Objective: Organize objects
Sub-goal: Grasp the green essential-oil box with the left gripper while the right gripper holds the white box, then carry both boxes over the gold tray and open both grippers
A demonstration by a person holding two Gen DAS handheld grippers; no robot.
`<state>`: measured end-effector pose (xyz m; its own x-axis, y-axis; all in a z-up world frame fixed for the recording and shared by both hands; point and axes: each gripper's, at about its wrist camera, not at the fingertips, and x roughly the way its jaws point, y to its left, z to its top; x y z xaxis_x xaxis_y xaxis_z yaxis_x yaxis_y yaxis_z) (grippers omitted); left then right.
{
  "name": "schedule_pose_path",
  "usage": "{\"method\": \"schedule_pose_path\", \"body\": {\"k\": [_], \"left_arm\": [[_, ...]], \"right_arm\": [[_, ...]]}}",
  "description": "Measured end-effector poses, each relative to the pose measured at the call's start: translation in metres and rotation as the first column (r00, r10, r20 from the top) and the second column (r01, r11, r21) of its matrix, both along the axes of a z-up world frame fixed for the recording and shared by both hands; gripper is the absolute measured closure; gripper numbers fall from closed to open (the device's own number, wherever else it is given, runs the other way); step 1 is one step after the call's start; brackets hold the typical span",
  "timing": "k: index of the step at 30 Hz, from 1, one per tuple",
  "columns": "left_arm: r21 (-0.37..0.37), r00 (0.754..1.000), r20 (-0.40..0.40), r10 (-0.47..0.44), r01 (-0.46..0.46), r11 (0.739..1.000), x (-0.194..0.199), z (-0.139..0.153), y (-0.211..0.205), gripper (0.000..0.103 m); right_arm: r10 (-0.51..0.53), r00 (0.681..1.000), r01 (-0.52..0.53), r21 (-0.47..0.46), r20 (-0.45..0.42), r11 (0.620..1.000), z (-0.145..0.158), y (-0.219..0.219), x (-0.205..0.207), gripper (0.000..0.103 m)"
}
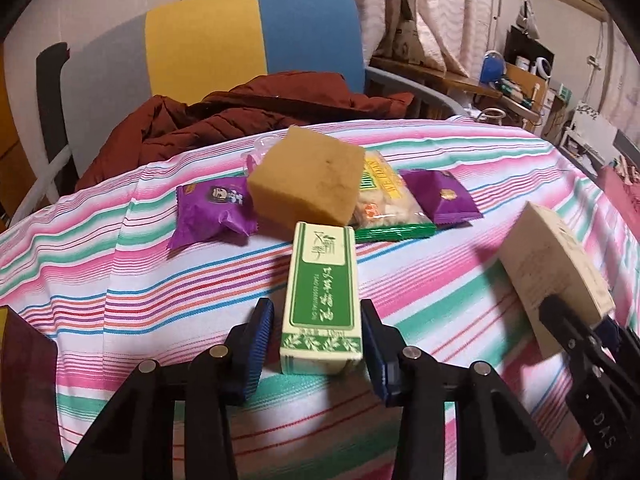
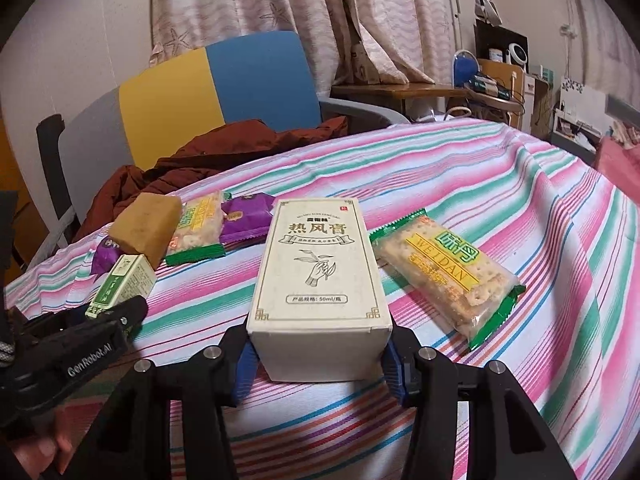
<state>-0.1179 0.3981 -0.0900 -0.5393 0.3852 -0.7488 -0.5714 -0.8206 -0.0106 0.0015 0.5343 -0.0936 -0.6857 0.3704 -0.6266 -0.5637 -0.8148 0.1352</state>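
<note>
My left gripper [image 1: 318, 320] has its fingers around a small green-and-white box [image 1: 322, 296]; its left pad stands a little off the box, so it looks open. The box also shows in the right wrist view [image 2: 122, 286]. My right gripper [image 2: 318, 354] is shut on a cream box [image 2: 318, 280] with Chinese print, also seen in the left wrist view [image 1: 556, 264]. A yellow sponge [image 1: 308, 176] lies behind the green box, between two purple snack packets [image 1: 214, 210] [image 1: 440, 198] and a cracker packet [image 1: 386, 204]. Another cracker packet [image 2: 448, 272] lies right of the cream box.
Everything lies on a striped pink, green and white cloth [image 1: 440, 280]. Behind it stands a yellow and blue chair [image 1: 256, 36] with a dark red jacket [image 1: 240, 116] on it. A cluttered desk [image 2: 480, 88] and curtains are at the back right.
</note>
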Motion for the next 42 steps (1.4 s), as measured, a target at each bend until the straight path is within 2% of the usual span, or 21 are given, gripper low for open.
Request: {"method": "schedule_pose_path", "body": {"k": [2,4,10,15,25,31,37,42], "left_arm": [[0.026,1.000,0.002,-0.007,0.007,1.000,0.002,0.001,-0.006,0.072],[0.054,1.000,0.006,-0.010,0.009,0.999,0.005,0.001,-0.014,0.072],[0.071,1.000,-0.021,0.008,-0.007,0.997,0.020,0.003,-0.034,0.072],[0.105,0.999,-0.035,0.035,-0.031,0.994,0.030,0.008,-0.054,0.072],[0.094,0.990,-0.134,-0.033,0.046,0.994,0.073,0.017,-0.063,0.072],[0.138,0.990,-0.144,-0.012,0.032,0.990,0.088,0.021,-0.084,0.072],[0.211,0.994,-0.110,0.021,0.003,0.978,0.104,0.034,-0.123,0.072],[0.258,0.995,-0.083,0.053,-0.030,0.966,0.117,0.050,-0.168,0.072]], "right_arm": [[0.011,1.000,-0.011,0.018,-0.002,1.000,0.002,-0.003,0.000,0.052],[0.018,1.000,-0.018,0.032,-0.002,0.999,0.003,-0.006,-0.001,0.052],[0.077,0.997,-0.076,0.074,-0.007,0.994,0.007,-0.018,-0.004,0.052],[0.143,0.990,-0.139,0.144,-0.017,0.980,0.014,-0.037,-0.004,0.052],[0.200,0.980,-0.196,0.218,0.007,0.956,0.019,-0.066,0.001,0.052],[0.206,0.979,-0.202,0.204,0.004,0.958,0.020,-0.078,0.013,0.052],[0.237,0.971,-0.233,0.155,-0.005,0.960,0.024,-0.100,0.025,0.052],[0.271,0.962,-0.269,0.053,-0.027,0.962,0.023,-0.126,0.027,0.052]]}}
